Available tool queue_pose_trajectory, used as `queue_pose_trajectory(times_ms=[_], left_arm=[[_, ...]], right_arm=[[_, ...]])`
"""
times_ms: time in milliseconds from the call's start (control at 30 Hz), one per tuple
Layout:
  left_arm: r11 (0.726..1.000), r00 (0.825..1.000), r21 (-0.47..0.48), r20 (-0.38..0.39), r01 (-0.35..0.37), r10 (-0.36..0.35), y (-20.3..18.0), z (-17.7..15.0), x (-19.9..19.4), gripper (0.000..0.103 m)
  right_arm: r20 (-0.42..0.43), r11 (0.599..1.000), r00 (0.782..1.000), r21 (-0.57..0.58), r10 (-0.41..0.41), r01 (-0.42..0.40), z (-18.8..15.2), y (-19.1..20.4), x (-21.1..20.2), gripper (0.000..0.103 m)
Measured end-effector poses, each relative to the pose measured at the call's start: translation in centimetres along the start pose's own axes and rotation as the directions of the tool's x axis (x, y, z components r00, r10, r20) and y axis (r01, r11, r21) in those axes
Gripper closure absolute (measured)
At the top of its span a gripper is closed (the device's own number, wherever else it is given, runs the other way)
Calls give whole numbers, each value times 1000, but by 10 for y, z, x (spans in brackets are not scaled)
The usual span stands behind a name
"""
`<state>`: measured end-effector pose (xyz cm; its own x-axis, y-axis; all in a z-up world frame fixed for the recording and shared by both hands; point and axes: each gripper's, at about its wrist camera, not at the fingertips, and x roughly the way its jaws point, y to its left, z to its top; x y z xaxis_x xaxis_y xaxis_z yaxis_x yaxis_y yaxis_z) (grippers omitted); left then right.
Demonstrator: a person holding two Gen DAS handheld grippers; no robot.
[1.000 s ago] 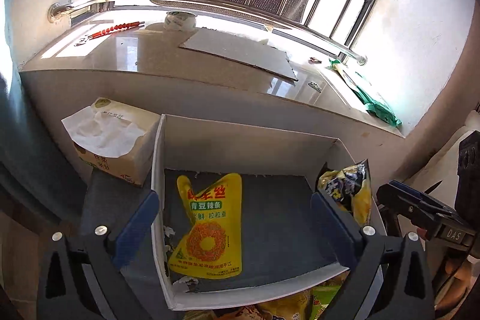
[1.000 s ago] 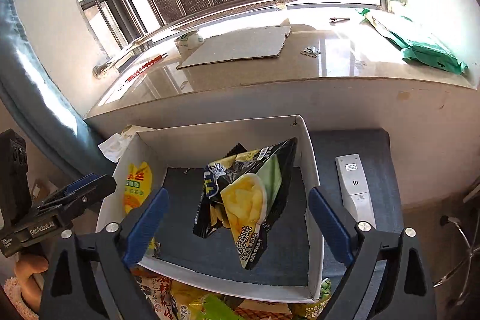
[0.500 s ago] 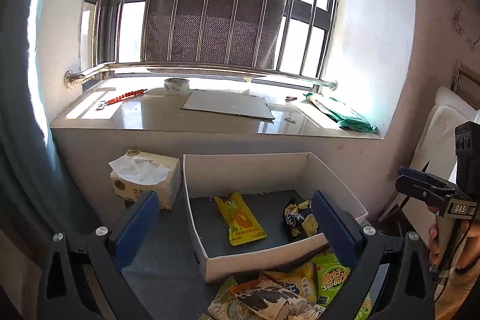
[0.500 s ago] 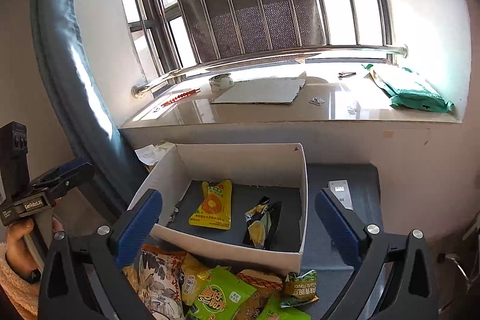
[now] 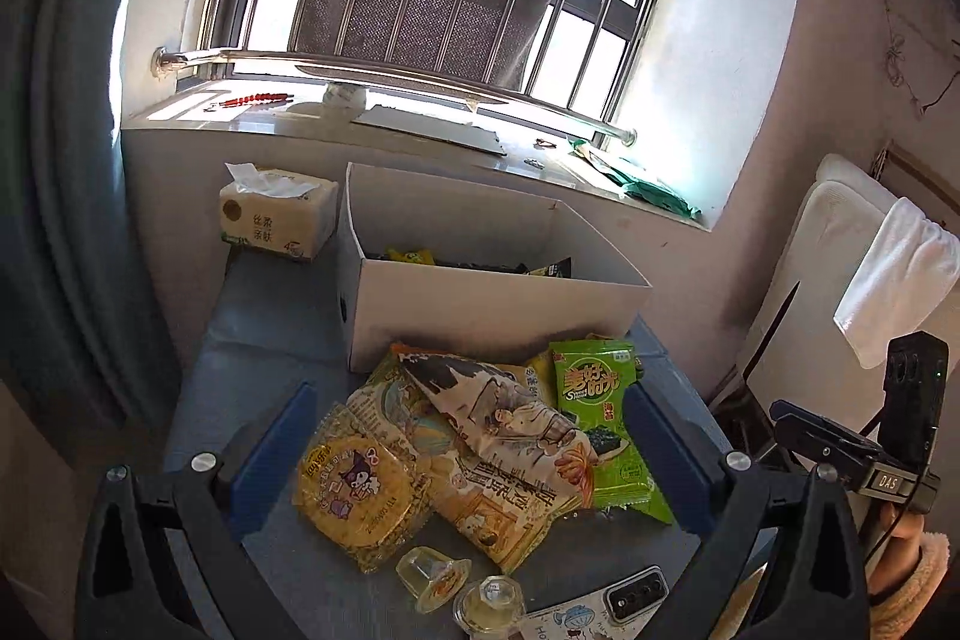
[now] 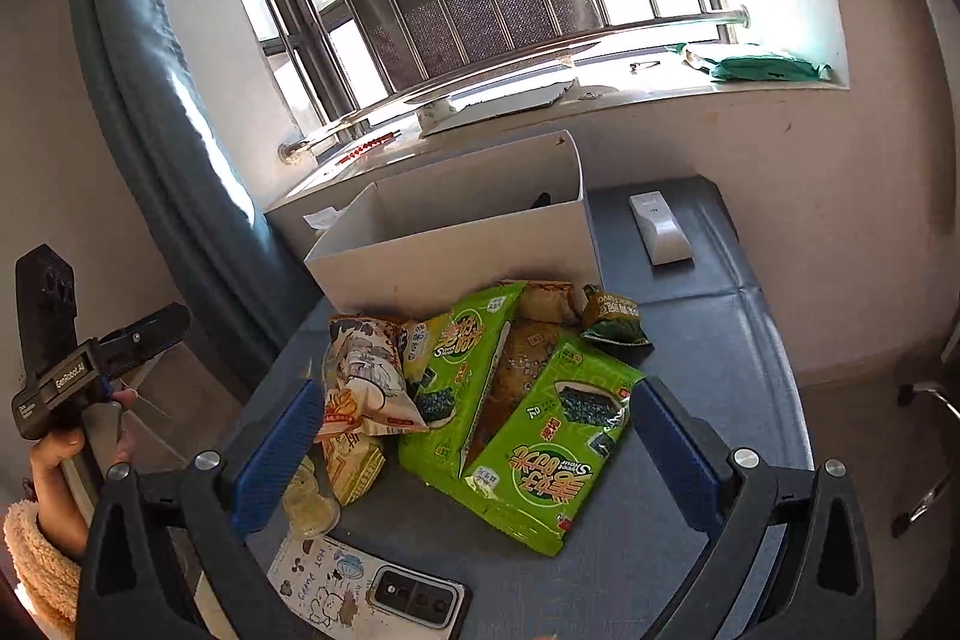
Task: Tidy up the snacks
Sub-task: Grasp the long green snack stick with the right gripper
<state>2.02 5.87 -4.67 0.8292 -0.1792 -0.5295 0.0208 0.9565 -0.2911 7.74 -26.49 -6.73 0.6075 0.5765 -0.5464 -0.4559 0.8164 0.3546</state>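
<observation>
Snack pile (image 5: 474,454) between the spread left tongs (image 5: 474,466); box (image 5: 480,286) just beyond, perhaps touching; tissue pack (image 5: 277,211) beyond-left.

White box (image 5: 480,304), green seaweed packets (image 6: 540,454), yellow cartoon-printed cookie pack (image 5: 354,490), blue-grey table (image 6: 708,340), blue gripper pads (image 6: 276,448).

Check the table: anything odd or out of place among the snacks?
Yes: a smartphone with a cartoon-printed case lies at the near edge beside the loose snack packets, and a white remote control sits beside the white cardboard box. Neither is a snack.
</observation>
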Motion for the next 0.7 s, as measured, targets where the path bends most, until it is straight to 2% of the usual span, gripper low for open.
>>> queue_pose_trajectory(times_ms=[100, 200, 367, 533, 700], left_arm=[[999, 999, 35, -30, -20, 21, -7, -25, -1, 0], [998, 998, 60, -50, -22, 25, -14, -39, -2, 0], [998, 998, 64, -52, -19, 22, -14, -44, -6, 0], [999, 998, 40, -44, -32, 33, -4, -42, -11, 0], [998, 997, 7, -48, -54, 55, 11, -45, -14, 0]], right_arm=[[-44, 999, 998, -4, -46, 46, -23, 2, 0, 0], [-68, 1000, 997, -7, -30, 29, -32, 4, 4, 0], [-87, 1000, 996, 8, -5, 6, -24, 8, 21, 0], [-128, 1000, 992, -3, 3, -4, -7, 9, 58, 0], [-213, 1000, 977, 3, 15, -15, 10, 6, 103, 0]])
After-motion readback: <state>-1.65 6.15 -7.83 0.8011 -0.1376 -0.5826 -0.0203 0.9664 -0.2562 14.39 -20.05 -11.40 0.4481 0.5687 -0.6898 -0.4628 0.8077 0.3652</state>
